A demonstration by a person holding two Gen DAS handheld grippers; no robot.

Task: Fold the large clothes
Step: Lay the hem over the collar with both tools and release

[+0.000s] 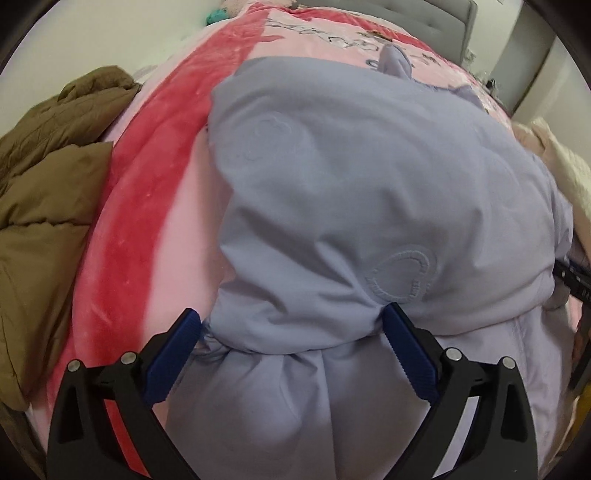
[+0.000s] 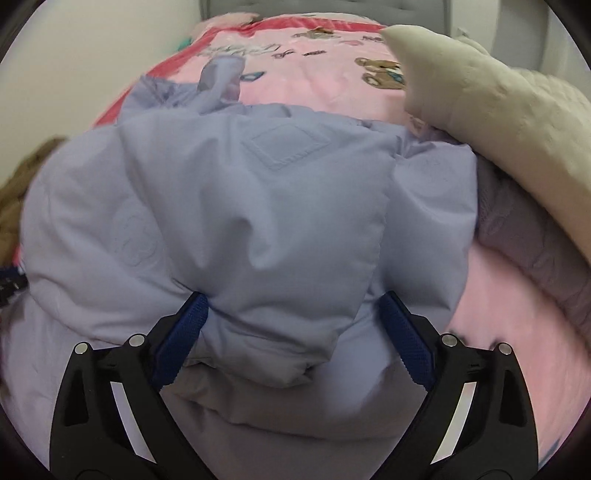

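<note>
A lilac padded jacket [image 1: 351, 184] lies folded on the pink bed cover [image 1: 122, 229], its top layer doubled over toward me and a stitched heart showing. My left gripper [image 1: 291, 317] points down at the near left fold edge. It is open wide, with the puffy fold bulging between its blue pads [image 1: 173, 358] but not squeezed. In the right wrist view the jacket [image 2: 240, 206] shows a square patch. My right gripper [image 2: 295, 301] is open wide over the near right fold edge, with fabric lying loosely between its fingers.
A brown padded coat [image 1: 48, 177] is heaped at the bed's left edge. A cream fleece item [image 2: 498, 110] lies at the right, with a grey-lilac garment [image 2: 524, 236] under it. A grey headboard [image 1: 443, 18] and a pale wall stand beyond the bed.
</note>
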